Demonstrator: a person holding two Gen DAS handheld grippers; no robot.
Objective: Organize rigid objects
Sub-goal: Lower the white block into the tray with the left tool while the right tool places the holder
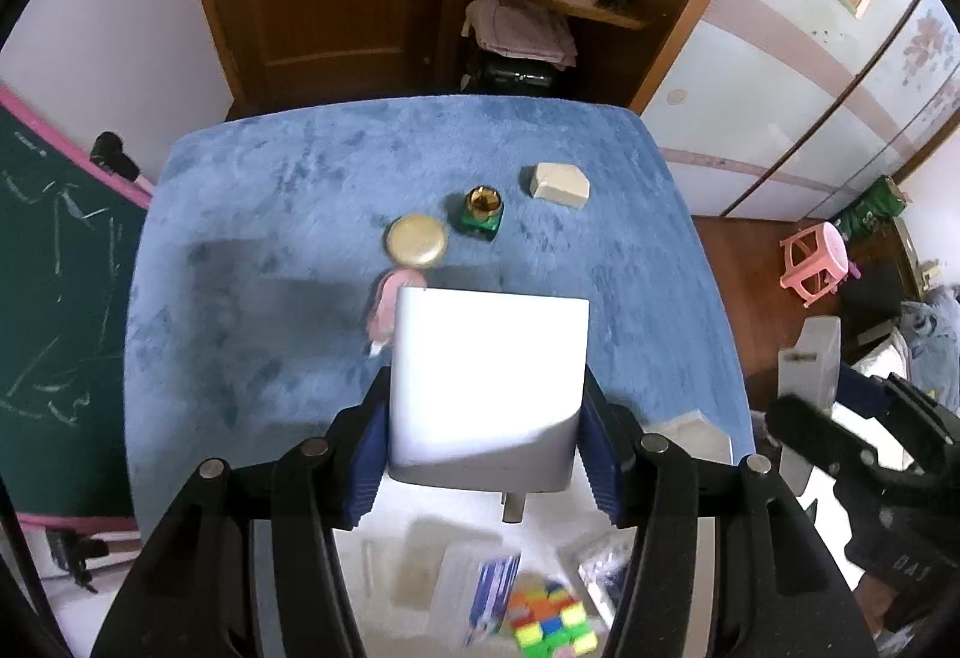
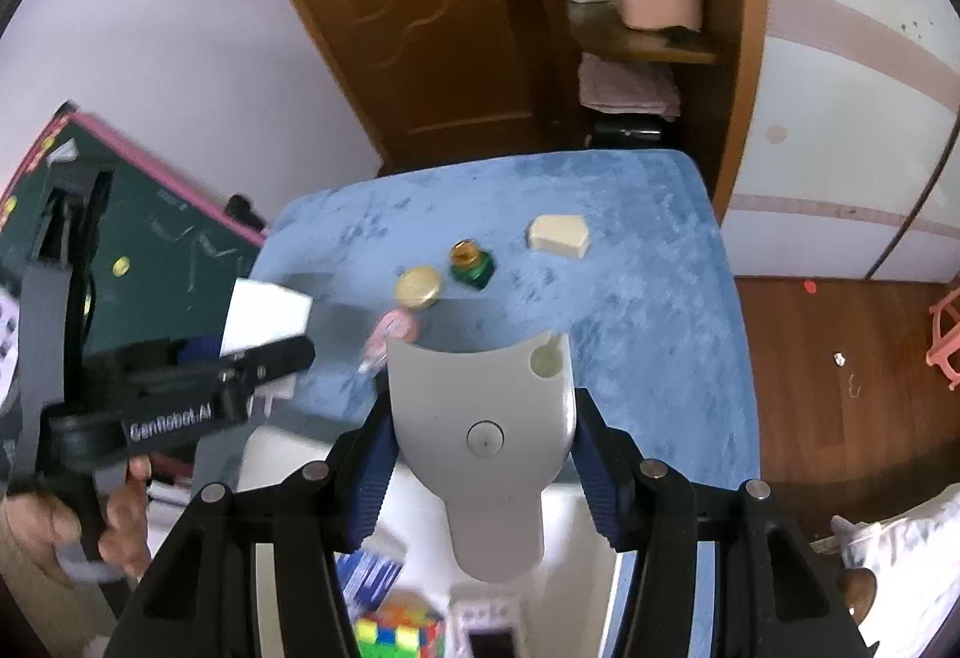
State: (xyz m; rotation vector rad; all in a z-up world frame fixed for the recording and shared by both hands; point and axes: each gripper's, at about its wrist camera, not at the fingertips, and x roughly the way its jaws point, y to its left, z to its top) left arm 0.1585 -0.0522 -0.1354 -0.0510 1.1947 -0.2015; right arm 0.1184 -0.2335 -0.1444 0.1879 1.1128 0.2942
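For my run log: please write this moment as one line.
left tongs: shut on white charger | right tongs: shut on grey holder

Left tongs [image 1: 483,454]: matte black linkage arms, four round silver pivot pins across the front, ribbed blue pads [image 1: 367,454] on the inner faces. Right tongs [image 2: 483,454]: same build, black arms, silver pins, ribbed blue pads [image 2: 373,469]. From the right wrist view, left tongs body black with white "GenRobot.AI" lettering on its side, grey frame behind, black pistol-style handle wrapped by a bare hand [image 2: 90,526]. No sleeve visible.
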